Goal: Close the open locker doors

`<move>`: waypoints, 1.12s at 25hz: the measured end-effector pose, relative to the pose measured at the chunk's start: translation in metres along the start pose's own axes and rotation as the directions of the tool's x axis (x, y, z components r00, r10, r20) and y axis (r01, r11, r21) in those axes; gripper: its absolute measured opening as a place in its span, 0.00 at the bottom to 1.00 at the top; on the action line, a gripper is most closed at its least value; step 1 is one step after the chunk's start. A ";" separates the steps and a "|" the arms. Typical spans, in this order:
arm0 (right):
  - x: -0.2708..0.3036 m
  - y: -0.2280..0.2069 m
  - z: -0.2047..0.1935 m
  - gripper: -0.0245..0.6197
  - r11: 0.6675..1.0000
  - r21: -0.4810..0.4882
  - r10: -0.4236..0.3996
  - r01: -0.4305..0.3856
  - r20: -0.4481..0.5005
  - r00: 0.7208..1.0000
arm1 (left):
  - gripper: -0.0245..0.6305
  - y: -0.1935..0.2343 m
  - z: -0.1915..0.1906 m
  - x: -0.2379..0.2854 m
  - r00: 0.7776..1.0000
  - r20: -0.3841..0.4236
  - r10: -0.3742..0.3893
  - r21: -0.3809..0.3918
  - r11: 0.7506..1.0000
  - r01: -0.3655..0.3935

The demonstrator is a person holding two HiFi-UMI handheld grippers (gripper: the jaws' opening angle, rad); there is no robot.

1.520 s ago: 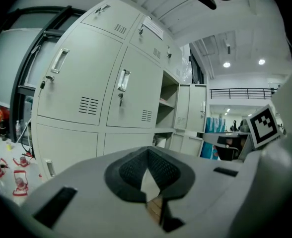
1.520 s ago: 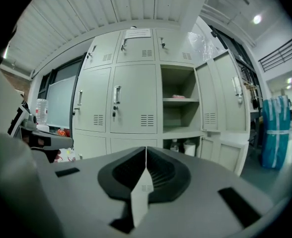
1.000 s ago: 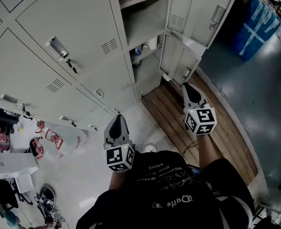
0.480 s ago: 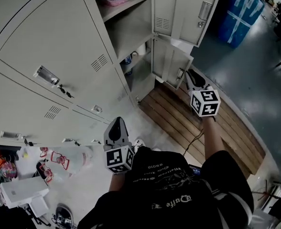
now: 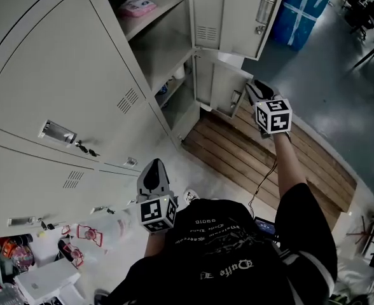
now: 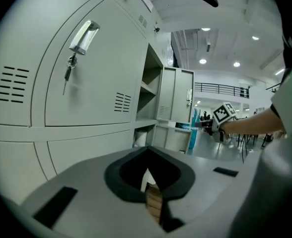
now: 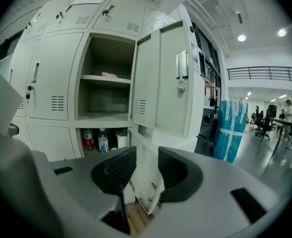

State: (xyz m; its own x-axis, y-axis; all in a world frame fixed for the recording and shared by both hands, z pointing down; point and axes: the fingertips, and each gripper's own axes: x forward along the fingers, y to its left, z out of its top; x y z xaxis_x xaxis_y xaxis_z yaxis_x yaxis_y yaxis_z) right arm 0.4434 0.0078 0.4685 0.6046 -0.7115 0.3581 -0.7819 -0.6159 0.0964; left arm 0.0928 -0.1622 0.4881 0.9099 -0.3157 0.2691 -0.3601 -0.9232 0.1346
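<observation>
- Right tongs (image 7: 147,165), jaws apart, just been opening, nothing between them. The pale grey metal lower locker door (image 5: 227,86) stands open just ahead, and a glancing push may slip off its edge.
- The tall grey upper locker door (image 7: 168,78), above the tongs, may snag them.
- Left tongs (image 6: 148,175), jaws together, are well back from both doors.

The floor (image 5: 346,107) carries a wooden slat platform (image 5: 225,151). Plastic bags (image 5: 101,230) lie left of the platform; a blue wrapped bundle (image 5: 301,11) stands beyond it.
</observation>
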 end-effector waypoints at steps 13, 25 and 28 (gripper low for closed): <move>0.036 -0.034 -0.022 0.26 0.999 -0.041 0.016 -0.022 -0.134 0.991 | 0.05 -0.003 0.001 0.030 0.999 -0.040 -0.027 0.006 1.000 0.027; 0.058 -0.043 -0.041 0.28 0.976 -0.038 0.204 -0.216 -0.197 0.959 | 0.05 -0.031 -0.001 0.050 0.999 -0.042 0.024 -0.020 0.999 -0.025; 0.057 -0.040 -0.042 0.29 0.959 0.006 0.279 -0.283 -0.195 0.940 | 0.05 -0.032 -0.002 0.052 0.998 -0.043 0.043 -0.035 0.998 -0.045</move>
State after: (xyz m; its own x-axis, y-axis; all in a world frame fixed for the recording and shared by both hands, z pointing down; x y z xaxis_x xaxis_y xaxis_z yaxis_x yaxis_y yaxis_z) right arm 0.5028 0.0058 0.5239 0.3207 -0.7749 0.5447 -0.9203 -0.3910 -0.0146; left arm 0.1510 -0.1485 0.5000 0.8839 -0.3456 0.3151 -0.4074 -0.8999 0.1557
